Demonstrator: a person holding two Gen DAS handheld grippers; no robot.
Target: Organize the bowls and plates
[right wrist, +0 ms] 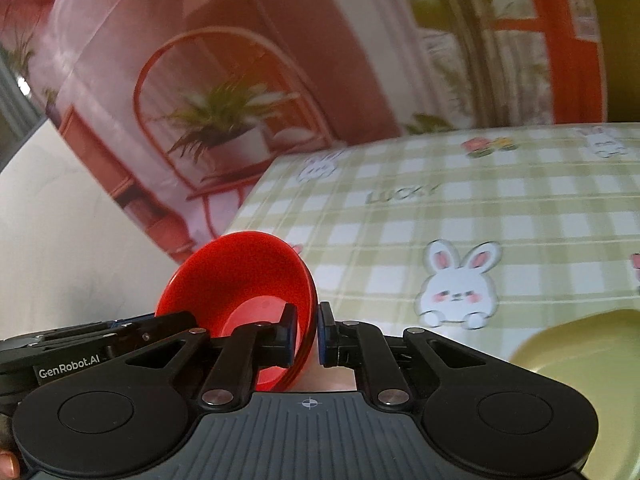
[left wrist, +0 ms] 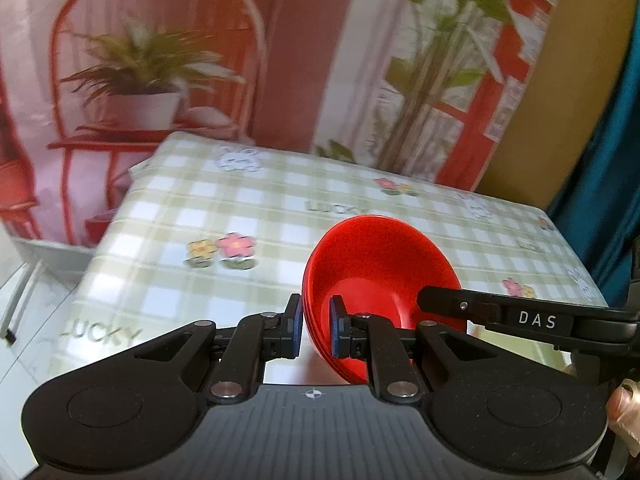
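Note:
A stack of red bowls (left wrist: 376, 264) is held in the air over the checked tablecloth, tilted on its side. My left gripper (left wrist: 316, 330) is shut on the stack's left rim. My right gripper (right wrist: 308, 338) is shut on the opposite rim of the same red bowls (right wrist: 240, 280). The right gripper's finger (left wrist: 500, 312) reaches in from the right in the left wrist view, and the left gripper's finger (right wrist: 120, 336) shows at the left in the right wrist view. A pale green plate (right wrist: 584, 352) lies on the table at the lower right.
The table (left wrist: 248, 216) has a green-and-white checked cloth with rabbits and flowers. Behind it hangs a printed backdrop (left wrist: 160, 60) with a red chair and plants. The table's left edge drops to a white floor (right wrist: 48, 240). A teal curtain (left wrist: 624, 140) hangs at the right.

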